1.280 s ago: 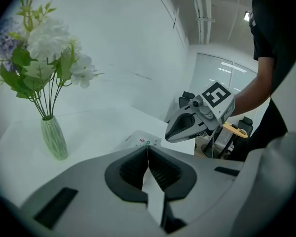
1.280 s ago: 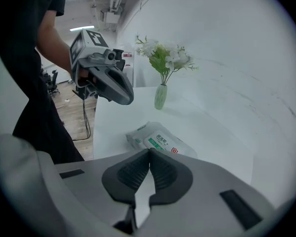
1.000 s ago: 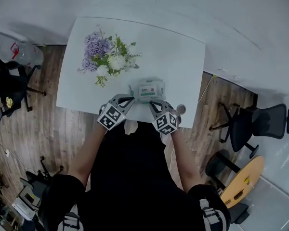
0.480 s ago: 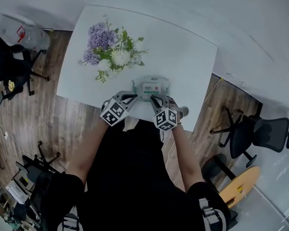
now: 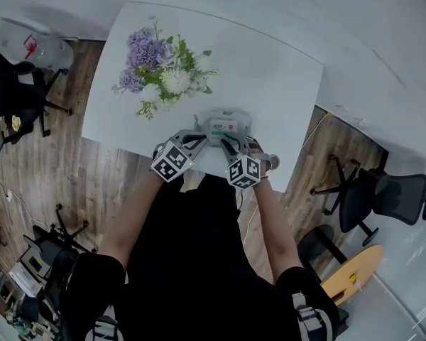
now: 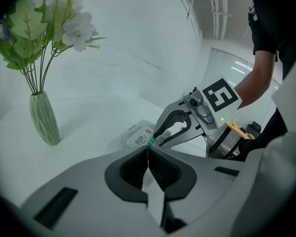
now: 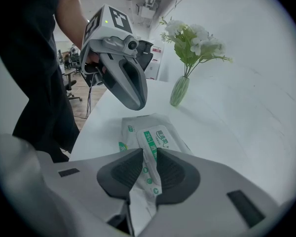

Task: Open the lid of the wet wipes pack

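The white wet wipes pack (image 5: 222, 126) with a green-printed lid label lies near the front edge of the white table (image 5: 270, 69). My left gripper (image 5: 201, 139) is at the pack's left end, jaws shut with a thin white edge of the pack (image 6: 138, 138) pinched between them. My right gripper (image 5: 228, 143) is over the pack's near side. Its jaws have just been opening and now stand apart. The label strip with green dots (image 7: 149, 169) runs through the gap, and the pads do not press on it. The left gripper (image 7: 136, 102) hangs over the pack's far end (image 7: 153, 132).
A green vase of purple and white flowers (image 5: 160, 77) stands at the table's back left, also visible as the vase (image 6: 44, 120) and vase (image 7: 179, 90). The table's front edge is right below both grippers. Office chairs (image 5: 383, 187) stand on the wooden floor to the right.
Both grippers have sunk a little toward the pack and drawn closer together at it. The pack has stayed where it lay.
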A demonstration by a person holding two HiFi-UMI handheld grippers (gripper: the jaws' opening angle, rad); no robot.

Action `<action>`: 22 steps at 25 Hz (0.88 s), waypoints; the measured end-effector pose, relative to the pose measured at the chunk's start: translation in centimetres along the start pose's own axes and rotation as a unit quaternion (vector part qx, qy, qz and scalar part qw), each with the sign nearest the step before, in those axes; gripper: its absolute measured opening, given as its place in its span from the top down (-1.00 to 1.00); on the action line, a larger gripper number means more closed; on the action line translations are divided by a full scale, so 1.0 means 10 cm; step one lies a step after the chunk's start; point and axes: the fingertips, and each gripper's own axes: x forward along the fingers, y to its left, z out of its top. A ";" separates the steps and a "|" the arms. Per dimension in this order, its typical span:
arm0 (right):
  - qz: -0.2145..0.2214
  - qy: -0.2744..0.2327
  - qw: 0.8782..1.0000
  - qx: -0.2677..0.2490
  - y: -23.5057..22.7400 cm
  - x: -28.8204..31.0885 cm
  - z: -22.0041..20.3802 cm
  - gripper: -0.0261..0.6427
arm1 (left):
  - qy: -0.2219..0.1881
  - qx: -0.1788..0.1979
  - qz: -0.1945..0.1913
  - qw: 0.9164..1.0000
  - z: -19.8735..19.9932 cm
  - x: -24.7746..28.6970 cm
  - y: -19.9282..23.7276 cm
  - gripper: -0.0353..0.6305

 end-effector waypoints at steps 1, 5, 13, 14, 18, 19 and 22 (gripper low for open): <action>0.001 0.001 1.000 -0.003 0.00 0.01 -0.01 0.61 | -0.001 -0.001 0.000 1.000 0.00 0.01 0.00 0.82; 0.003 0.005 1.000 -0.026 0.01 0.03 -0.01 0.59 | 0.002 -0.007 0.005 1.000 -0.01 0.05 0.05 0.82; 0.004 0.019 0.994 -0.106 0.04 0.06 0.00 0.56 | 0.013 -0.023 0.003 1.000 -0.14 0.20 0.07 0.82; 0.005 0.018 0.994 -0.108 0.04 0.06 0.00 0.56 | 0.015 -0.026 0.001 1.000 -0.18 0.23 0.07 0.82; 0.003 0.017 0.993 -0.116 0.02 0.08 0.01 0.56 | 0.020 -0.033 0.000 0.999 -0.25 0.29 0.08 0.82; 0.000 0.017 0.993 -0.116 0.01 0.09 0.01 0.53 | 0.017 -0.034 0.001 0.999 -0.25 0.29 0.09 0.82; -0.001 0.018 0.994 -0.112 -0.01 0.09 0.02 0.49 | 0.014 -0.028 -0.003 0.999 -0.26 0.31 0.10 0.82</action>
